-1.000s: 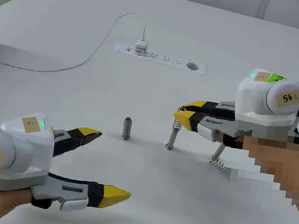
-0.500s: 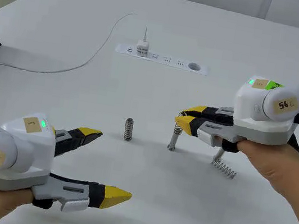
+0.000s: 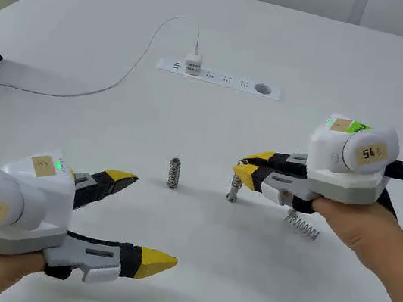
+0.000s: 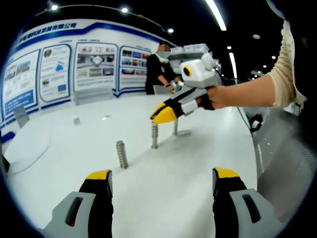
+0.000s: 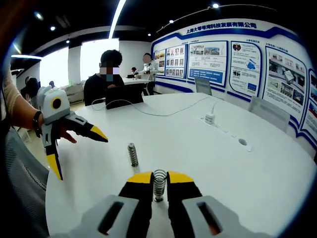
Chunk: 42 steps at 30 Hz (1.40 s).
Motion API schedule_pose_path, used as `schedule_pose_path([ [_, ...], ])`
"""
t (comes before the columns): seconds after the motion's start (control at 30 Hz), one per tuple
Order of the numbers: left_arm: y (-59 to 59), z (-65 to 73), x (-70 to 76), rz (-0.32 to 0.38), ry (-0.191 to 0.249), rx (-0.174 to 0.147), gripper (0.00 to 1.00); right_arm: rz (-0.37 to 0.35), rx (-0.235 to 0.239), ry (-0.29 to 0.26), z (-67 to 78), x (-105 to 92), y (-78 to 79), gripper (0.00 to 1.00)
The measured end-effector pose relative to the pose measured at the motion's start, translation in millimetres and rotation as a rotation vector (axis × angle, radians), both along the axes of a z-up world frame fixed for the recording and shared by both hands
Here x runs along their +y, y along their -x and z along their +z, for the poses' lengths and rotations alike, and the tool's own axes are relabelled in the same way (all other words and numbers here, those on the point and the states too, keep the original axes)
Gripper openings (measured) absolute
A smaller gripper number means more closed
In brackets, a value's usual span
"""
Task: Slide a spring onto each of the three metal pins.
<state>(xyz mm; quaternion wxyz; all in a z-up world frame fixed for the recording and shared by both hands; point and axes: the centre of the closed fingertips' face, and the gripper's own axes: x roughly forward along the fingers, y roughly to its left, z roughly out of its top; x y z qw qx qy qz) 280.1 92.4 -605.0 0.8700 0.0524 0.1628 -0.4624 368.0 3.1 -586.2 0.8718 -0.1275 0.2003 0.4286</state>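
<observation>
Three metal pins stand on the white table (image 3: 190, 272). The left pin (image 3: 173, 173) (image 5: 132, 154) (image 4: 121, 153) carries a spring. My right gripper (image 3: 242, 168) (image 5: 159, 179) is shut on a spring (image 5: 159, 182) that sits on the middle pin (image 3: 234, 190) (image 4: 155, 137). The third pin (image 4: 175, 128) stands bare behind it, under the right gripper's body. A loose spring (image 3: 302, 225) lies flat beside that pin. My left gripper (image 3: 142, 218) (image 4: 162, 173) hovers open at the near left, nothing between its jaws, well short of the pins.
A white power strip (image 3: 228, 81) with a plugged-in charger (image 3: 193, 63) lies at the far middle, and its cable (image 3: 121, 77) runs off to the left. People sit at another table (image 5: 124, 94) in the background.
My right gripper has come down a little with the spring along the middle pin. The left gripper has stayed put, still open.
</observation>
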Motion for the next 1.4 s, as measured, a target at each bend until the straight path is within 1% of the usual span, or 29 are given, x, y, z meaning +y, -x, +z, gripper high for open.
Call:
schedule_pose_path([
  [0.3,-0.6,-0.1,0.9,0.001,0.000,-0.001,0.84,-0.004,0.013,0.017,-9.1,0.3,1.3,0.12],
  [0.5,-1.3,-0.4,1.4,0.002,0.001,0.000,0.84,-0.007,0.031,0.027,-17.9,-2.0,-0.6,0.12],
  [0.9,-2.6,-1.0,3.2,0.007,0.000,0.001,0.84,-0.007,0.046,0.047,-26.5,-2.1,0.1,0.12],
  [1.13,-2.5,-0.3,2.7,0.008,0.002,0.000,0.83,-0.007,0.044,0.055,-24.4,-5.3,2.6,0.15],
  [1.27,-2.4,-0.3,2.5,0.007,-0.001,0.000,0.83,-0.013,0.038,0.062,-22.2,-11.7,5.9,0.16],
  [1.4,-2.4,0.1,2.5,0.006,-0.001,0.002,0.83,-0.015,0.022,0.058,-15.6,-16.2,10.9,0.16],
])
